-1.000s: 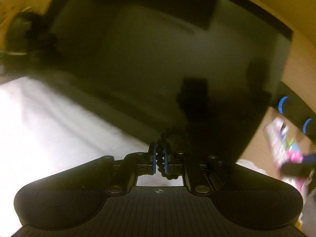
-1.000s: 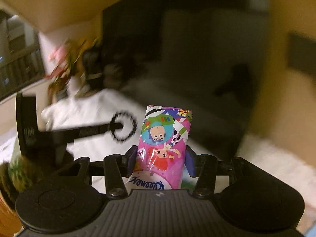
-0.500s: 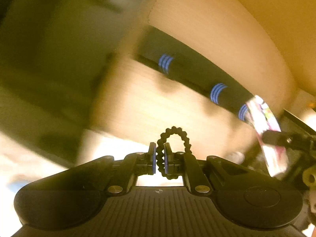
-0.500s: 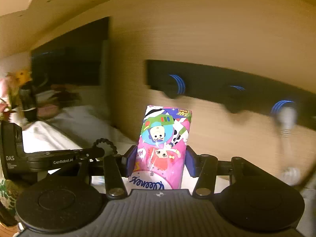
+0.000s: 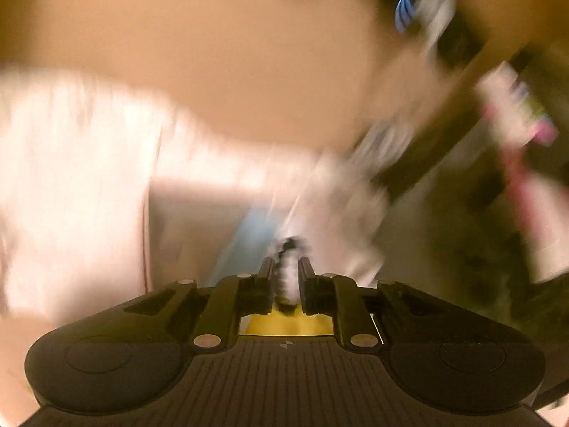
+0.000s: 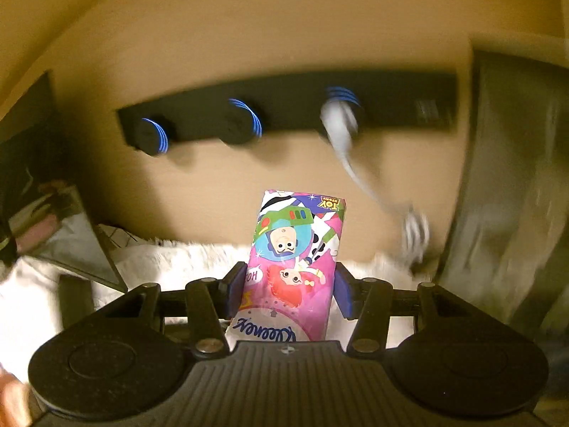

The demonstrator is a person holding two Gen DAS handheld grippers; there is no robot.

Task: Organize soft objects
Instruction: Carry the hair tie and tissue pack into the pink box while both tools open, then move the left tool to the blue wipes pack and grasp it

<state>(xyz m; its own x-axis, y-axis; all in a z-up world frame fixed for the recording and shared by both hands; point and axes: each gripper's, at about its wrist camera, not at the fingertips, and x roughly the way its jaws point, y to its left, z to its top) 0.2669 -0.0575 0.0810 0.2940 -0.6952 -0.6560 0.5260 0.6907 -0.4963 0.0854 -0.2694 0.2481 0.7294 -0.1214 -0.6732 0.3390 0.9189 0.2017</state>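
The tissue pack stands lengthwise between the right gripper's pads, clamped at its sides, long axis pointing away toward the far wall, printed figures upside down. Beyond it hangs a black peg rail. The left gripper is opening, its jaws slightly apart around a blurred dark beaded loop; I cannot tell if the pads touch it.

A pink tissue pack, printed with cartoon figures and a Kleenex logo, is held upright between blue-padded fingers, its print seen upside down. A black beaded hair tie, heavily blurred, is seen standing between the other fingers.
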